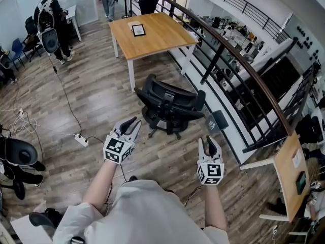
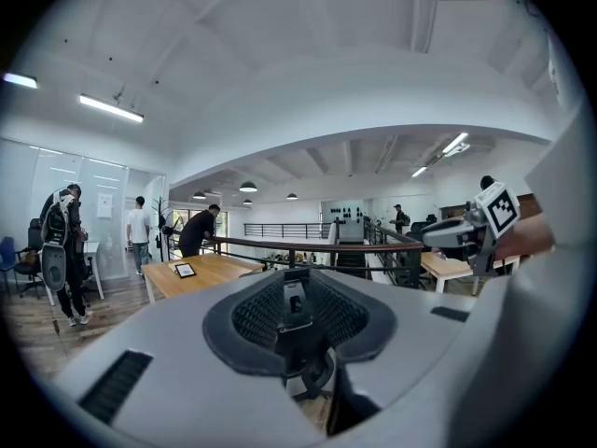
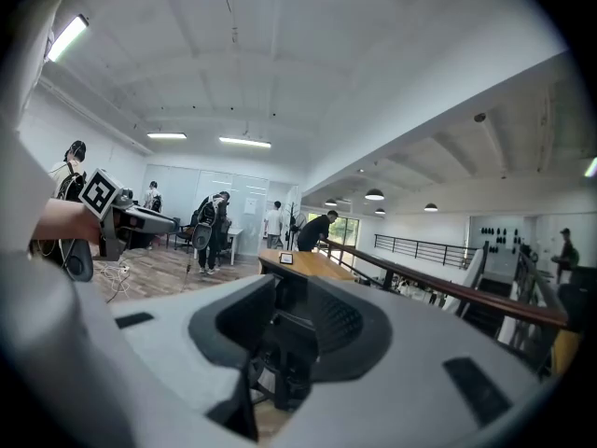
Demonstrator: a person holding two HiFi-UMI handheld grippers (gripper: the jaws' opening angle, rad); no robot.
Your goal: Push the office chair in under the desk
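Note:
A black office chair (image 1: pixel 167 105) stands on the wood floor, its mesh back toward me, a short way out from the near corner of a wooden desk (image 1: pixel 152 32). My left gripper (image 1: pixel 133 123) hangs in the air just left of and short of the chair. My right gripper (image 1: pixel 208 141) is held to the chair's right, nearer me. Both have their jaws a little parted with nothing between them, and neither touches the chair. The chair (image 2: pixel 294 311) fills the middle of the left gripper view. The right gripper view also looks at the chair (image 3: pixel 298 329), with the desk (image 3: pixel 303 264) behind it.
A dark railing (image 1: pixel 228 50) runs along the right side over a lower floor. A power strip (image 1: pixel 81 139) with its cable lies on the floor to the left, near another chair (image 1: pixel 20 154). A small framed card (image 1: pixel 138 29) sits on the desk. People stand at the back left.

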